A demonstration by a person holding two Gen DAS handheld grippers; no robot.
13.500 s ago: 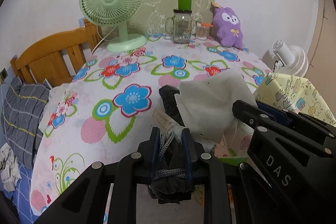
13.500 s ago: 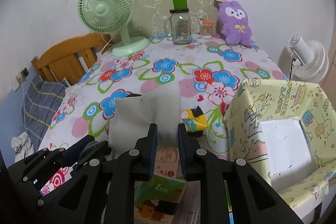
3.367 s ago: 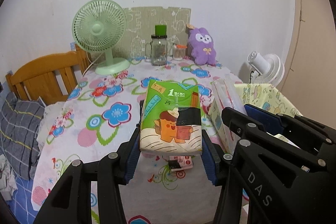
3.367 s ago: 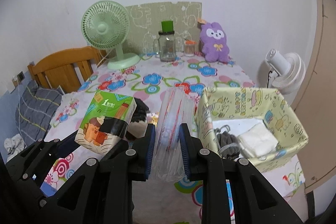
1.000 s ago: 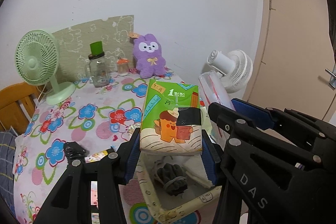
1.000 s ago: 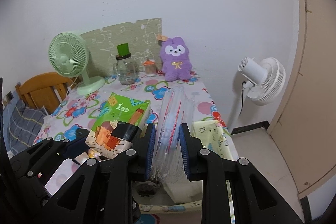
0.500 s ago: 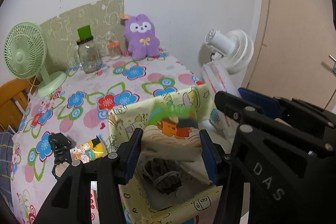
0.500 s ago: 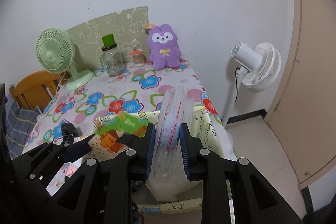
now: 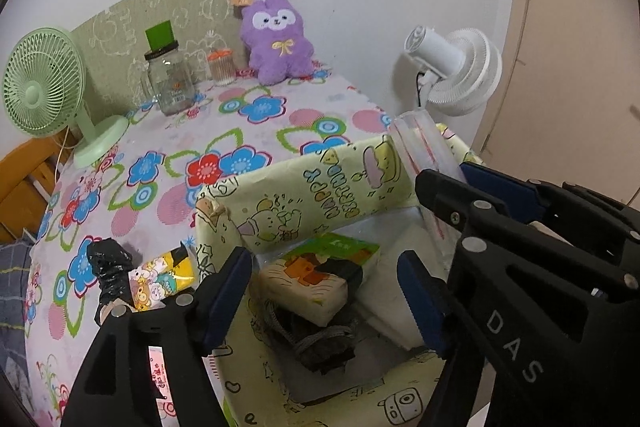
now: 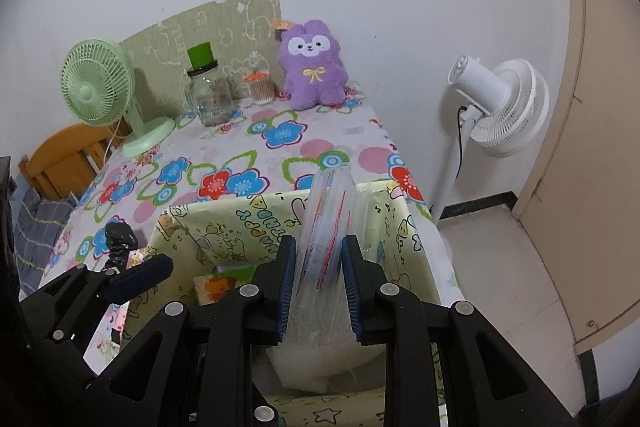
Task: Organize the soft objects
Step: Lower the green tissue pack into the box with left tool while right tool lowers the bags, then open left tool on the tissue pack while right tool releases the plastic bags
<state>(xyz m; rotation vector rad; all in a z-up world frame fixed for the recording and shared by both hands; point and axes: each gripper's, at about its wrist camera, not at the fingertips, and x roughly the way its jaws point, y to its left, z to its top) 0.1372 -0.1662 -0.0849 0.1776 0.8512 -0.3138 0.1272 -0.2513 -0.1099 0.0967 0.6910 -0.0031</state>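
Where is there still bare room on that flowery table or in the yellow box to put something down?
Bare tablecloth stretches between the green fan, the jar, the purple plush and the yellow box. The box is crowded: tissue pack, grey bundle, white cloth. The small packets crowd its left side.

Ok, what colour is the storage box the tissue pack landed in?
Pale yellow-green box with cartoon prints; clearest in the left wrist view.
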